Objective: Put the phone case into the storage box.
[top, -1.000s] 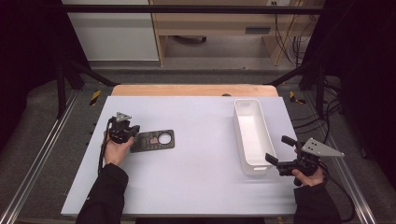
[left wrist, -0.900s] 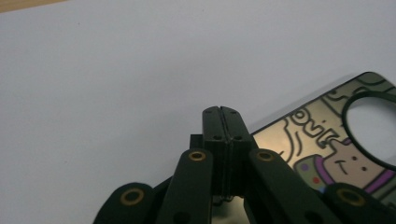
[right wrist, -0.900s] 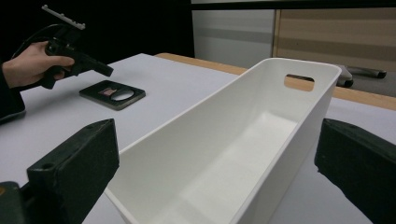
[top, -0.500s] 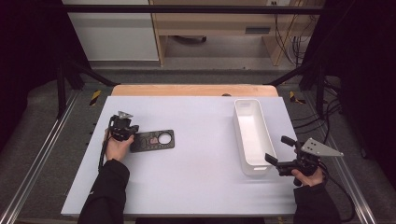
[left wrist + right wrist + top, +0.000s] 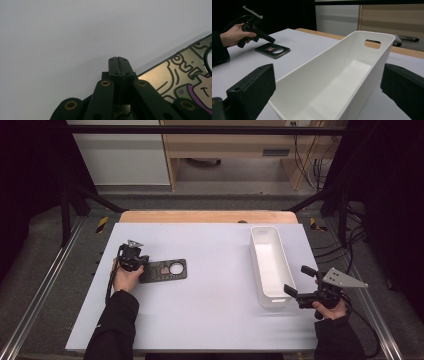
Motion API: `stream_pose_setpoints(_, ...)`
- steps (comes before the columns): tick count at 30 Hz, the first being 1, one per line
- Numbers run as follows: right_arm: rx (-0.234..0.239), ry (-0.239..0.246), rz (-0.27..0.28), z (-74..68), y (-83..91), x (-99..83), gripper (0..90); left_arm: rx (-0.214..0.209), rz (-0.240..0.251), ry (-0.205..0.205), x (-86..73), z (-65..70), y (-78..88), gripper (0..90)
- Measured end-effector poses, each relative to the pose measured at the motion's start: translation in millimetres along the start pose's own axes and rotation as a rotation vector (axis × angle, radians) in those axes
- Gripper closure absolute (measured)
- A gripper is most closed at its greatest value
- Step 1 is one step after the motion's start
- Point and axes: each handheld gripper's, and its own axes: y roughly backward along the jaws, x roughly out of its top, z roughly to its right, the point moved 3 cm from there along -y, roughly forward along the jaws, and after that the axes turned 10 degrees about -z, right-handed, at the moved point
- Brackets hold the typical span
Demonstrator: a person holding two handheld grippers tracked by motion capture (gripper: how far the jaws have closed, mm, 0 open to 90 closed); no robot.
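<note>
Jaws of the left gripper (image 5: 119, 60) are clenched with nothing between them, tips at the near end of the black phone case (image 5: 164, 270), which lies flat on the bench (image 5: 215, 320) at its left side. Jaws of the right gripper (image 5: 299, 282) stand wide apart, straddling the near end of the white bin (image 5: 270, 265) without touching it. To lift the thin case well, the left jaws likely must part first, then take one edge, perhaps tipping it up against the bench. Between case and bin the bench is bare; the bin's tall wall is the one hurdle.
</note>
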Motion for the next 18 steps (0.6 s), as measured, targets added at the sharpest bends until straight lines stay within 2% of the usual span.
stream_pose_setpoints(4, 0.001, -0.001, 0.001, -0.1, 0.0, 0.1, 0.5, 0.004, -0.009, -0.02, -0.9, 1.8, 1.3, 89.4)
stream_pose_setpoints(10, 0.0, -0.001, 0.001, 0.0, 0.2, 0.2, 0.5, -0.005, -0.018, -0.022, -2.8, 3.3, 3.2, 89.4)
stream_pose_setpoints(12, -0.001, -0.003, 0.002, 0.3, 0.4, 0.2, 0.5, -0.009, -0.026, -0.037, -5.5, 5.7, 5.7, 89.5)
stream_pose_setpoints(18, 0.0, -0.003, 0.001, 0.1, 0.3, 0.2, 0.5, -0.021, -0.019, -0.043, -12.0, 8.7, 9.6, 89.5)
